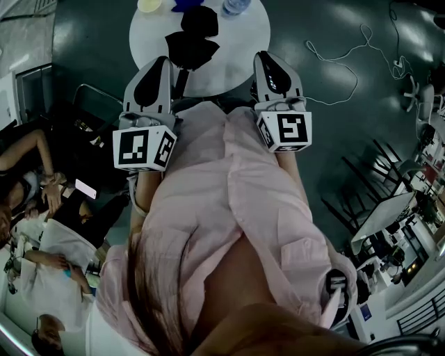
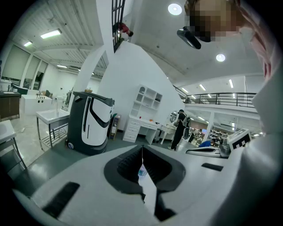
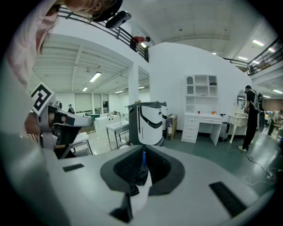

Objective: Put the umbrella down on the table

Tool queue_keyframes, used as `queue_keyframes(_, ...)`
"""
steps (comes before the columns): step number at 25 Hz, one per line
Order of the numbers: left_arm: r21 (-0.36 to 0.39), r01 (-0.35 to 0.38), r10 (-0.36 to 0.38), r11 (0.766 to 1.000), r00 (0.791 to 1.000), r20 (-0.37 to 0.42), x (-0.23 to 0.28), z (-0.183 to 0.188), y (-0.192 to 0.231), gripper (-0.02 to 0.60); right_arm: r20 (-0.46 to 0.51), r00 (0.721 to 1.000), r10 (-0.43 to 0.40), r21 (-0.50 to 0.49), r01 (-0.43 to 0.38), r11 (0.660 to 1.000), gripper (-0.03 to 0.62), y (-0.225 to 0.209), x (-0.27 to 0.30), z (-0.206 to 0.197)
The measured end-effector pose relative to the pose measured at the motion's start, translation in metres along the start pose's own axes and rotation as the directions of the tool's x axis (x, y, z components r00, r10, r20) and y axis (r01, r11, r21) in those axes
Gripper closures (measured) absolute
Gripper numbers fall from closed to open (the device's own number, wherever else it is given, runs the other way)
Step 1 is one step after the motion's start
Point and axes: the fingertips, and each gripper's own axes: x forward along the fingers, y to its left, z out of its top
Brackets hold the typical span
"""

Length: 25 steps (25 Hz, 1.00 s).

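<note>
Grey plastic, the left claw (image 1: 165, 64) reaches toward the near left rim of the round white surface (image 1: 243, 42). Its jaws are pressed together on nothing, and only a thin slit shows between them. On the surface, just beyond that claw's tip, the black umbrella (image 1: 191, 47) lies in a loose folded bundle, free of both claws. A clear bottle (image 1: 235, 5) stands at the far edge. The right claw (image 1: 263, 57) is likewise closed and empty, at the near right rim.
</note>
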Motion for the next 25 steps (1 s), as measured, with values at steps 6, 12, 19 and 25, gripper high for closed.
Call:
queue_keyframes(6,-0.001,0.01,-0.01,1.0,1.0,-0.003,-0.0001,-0.0018,-0.0031,0.56,0.001,1.0,-0.001,-0.002,0.001,1.0,0.553,-0.0001,-0.0021,-0.0002)
queue_keyframes(12,-0.001,0.017,-0.017,1.0,1.0,-0.007,0.0009,-0.0046,-0.0041,0.56,0.001,1.0,-0.003,-0.001,0.003,1.0,0.553,-0.0006,-0.0028,-0.0016)
queue_keyframes(19,-0.001,0.016,-0.016,1.0,1.0,0.0,-0.0019,-0.0034,-0.0057,0.56,0.005,1.0,0.002,-0.013,-0.002,1.0,0.554,0.0018,-0.0067,-0.0011)
queue_keyframes(25,0.002,0.011,-0.011,1.0,1.0,0.005,-0.0021,-0.0019,-0.0044,0.56,0.006,1.0,0.008,-0.022,-0.008,1.0,0.554,0.0029,-0.0055,-0.0001)
